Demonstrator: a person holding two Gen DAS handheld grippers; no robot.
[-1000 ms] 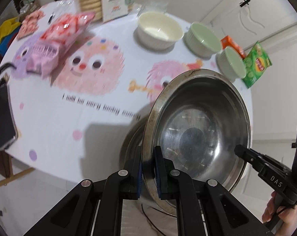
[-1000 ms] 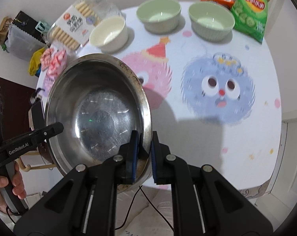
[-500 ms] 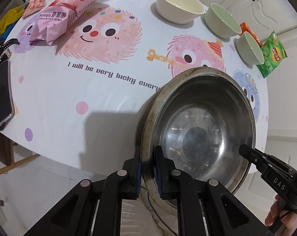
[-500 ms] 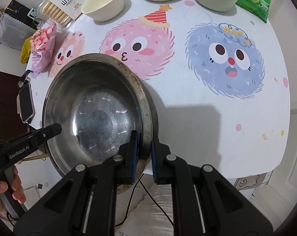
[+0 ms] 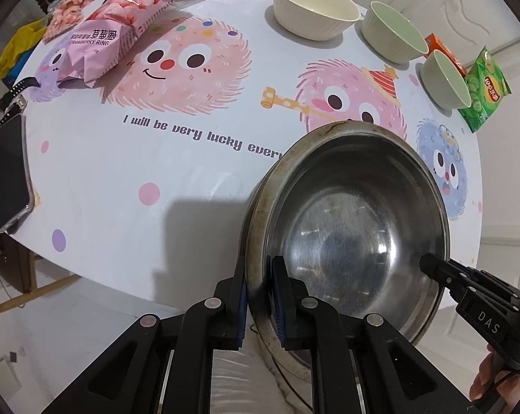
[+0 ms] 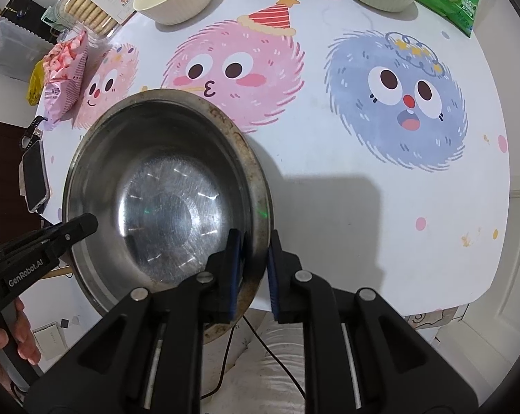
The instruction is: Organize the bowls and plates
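Gripping steel bowl [image 5: 356, 227] rim, both hand-held grippers.

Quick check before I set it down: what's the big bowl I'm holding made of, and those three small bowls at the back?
Big bowl: looks like stainless steel, a shiny scratched interior with reflections and brownish stains along the rim. Cream bowl and the two pale green bowls: smooth, opaque, ribbed outside, probably glazed ceramic, though melamine can't be ruled out. Both claws, left and right, clamp the steel rim.

You get bright, even indoor light. Sharp focus; fisheye bends the edges. The steel bowl [image 5: 349, 227] throws a dark shadow on the tablecloth [image 5: 122, 179].
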